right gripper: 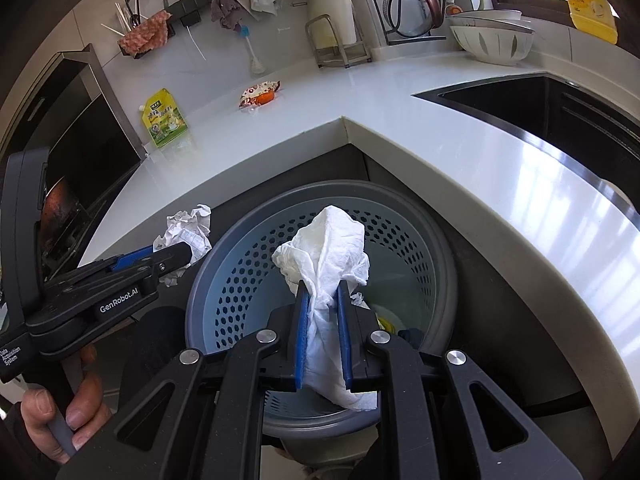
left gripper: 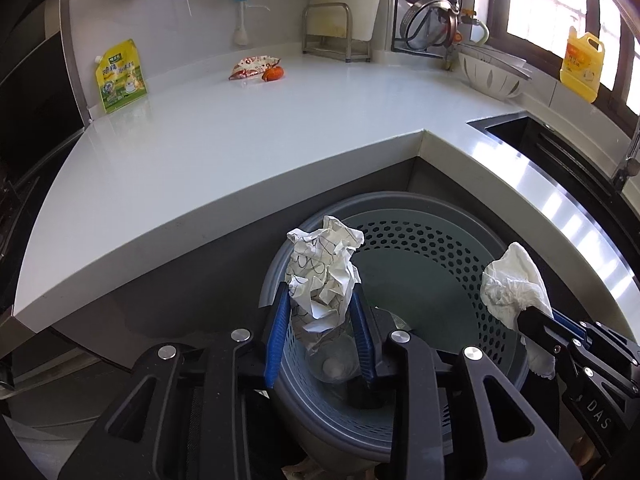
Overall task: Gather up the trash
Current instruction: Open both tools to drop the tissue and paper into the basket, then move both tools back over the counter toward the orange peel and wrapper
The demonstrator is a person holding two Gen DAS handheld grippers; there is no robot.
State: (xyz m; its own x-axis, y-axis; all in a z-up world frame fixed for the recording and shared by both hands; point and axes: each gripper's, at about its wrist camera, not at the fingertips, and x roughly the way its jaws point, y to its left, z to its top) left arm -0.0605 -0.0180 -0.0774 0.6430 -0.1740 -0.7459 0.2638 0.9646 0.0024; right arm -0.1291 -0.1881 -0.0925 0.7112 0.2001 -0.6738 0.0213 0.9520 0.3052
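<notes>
My left gripper point(left gripper: 320, 300) is shut on a crumpled ball of lined paper point(left gripper: 322, 268) and holds it over the left rim of the grey perforated trash bin point(left gripper: 440, 240). My right gripper point(right gripper: 323, 292) is shut on a white tissue point(right gripper: 328, 248) and holds it above the bin's point(right gripper: 248, 272) opening. In the left wrist view the right gripper point(left gripper: 528, 316) and tissue point(left gripper: 510, 288) hang over the bin's right side. In the right wrist view the left gripper point(right gripper: 184, 252) and paper point(right gripper: 186, 228) show at the left. A clear plastic cup point(left gripper: 334, 364) lies inside the bin.
The white L-shaped counter point(left gripper: 200, 152) wraps around the bin. On it lie a snack wrapper point(left gripper: 254, 66) with an orange piece point(left gripper: 273, 74) and a yellow-green pouch point(left gripper: 120, 78). A dark sink point(right gripper: 540, 108), white bowls point(right gripper: 492, 42), a dish rack point(left gripper: 432, 8) and a yellow bottle point(left gripper: 582, 64) are at the right.
</notes>
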